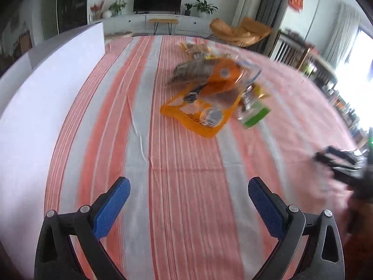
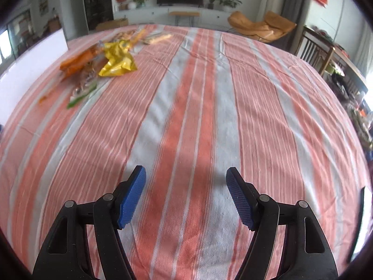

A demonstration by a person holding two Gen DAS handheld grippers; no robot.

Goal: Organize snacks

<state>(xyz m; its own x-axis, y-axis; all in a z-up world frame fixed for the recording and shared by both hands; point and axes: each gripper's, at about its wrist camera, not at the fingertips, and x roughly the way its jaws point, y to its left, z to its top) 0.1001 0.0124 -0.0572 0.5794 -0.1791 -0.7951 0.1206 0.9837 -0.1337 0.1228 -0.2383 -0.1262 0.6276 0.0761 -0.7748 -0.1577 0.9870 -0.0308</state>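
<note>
A heap of snack packets lies on the red-and-white striped tablecloth. In the left wrist view an orange pouch lies in front, a clear packet with a green end to its right and brown packets behind. The right wrist view shows the same heap at far left, with a crumpled yellow bag, the orange pouch and the green-ended packet. My left gripper is open wide above bare cloth, well short of the heap. My right gripper is open and empty over the cloth.
A white board or box wall stands along the left side of the table. The other gripper and a gloved hand show blurred at the right edge of the left wrist view. A chair, TV cabinet and shelves stand beyond the table.
</note>
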